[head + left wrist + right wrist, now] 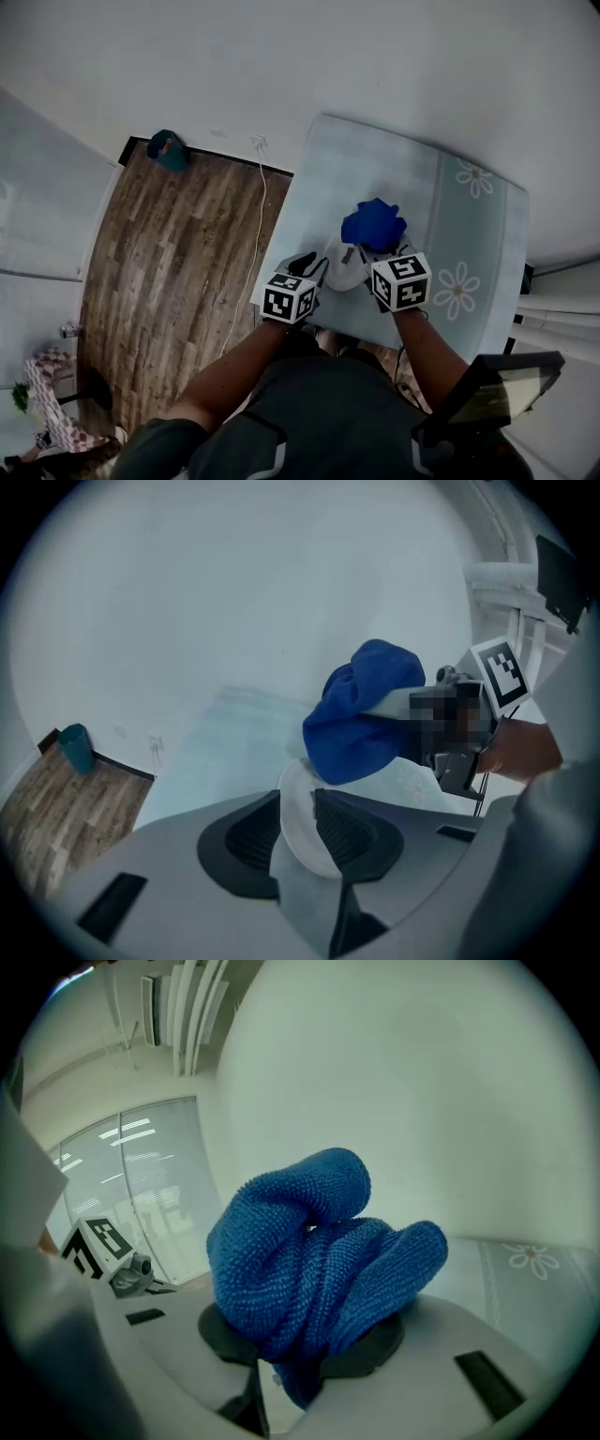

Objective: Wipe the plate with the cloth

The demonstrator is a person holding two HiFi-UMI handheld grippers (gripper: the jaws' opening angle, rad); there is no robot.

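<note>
L hand-held gripper (298, 808) clamps white plate (302, 847); R hand-held gripper (305, 1349) grips blue cloth (300, 1251), touching plate.

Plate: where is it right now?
Plate sits centre of the head view, clamped in the left gripper over the table's near edge, the right gripper's blue cloth against its rim.

cloth (373, 225) blue; plate (298, 829) white; tablecloth (441, 202) pale teal, white daisies; floor (169, 272) brown wood-grain
</note>
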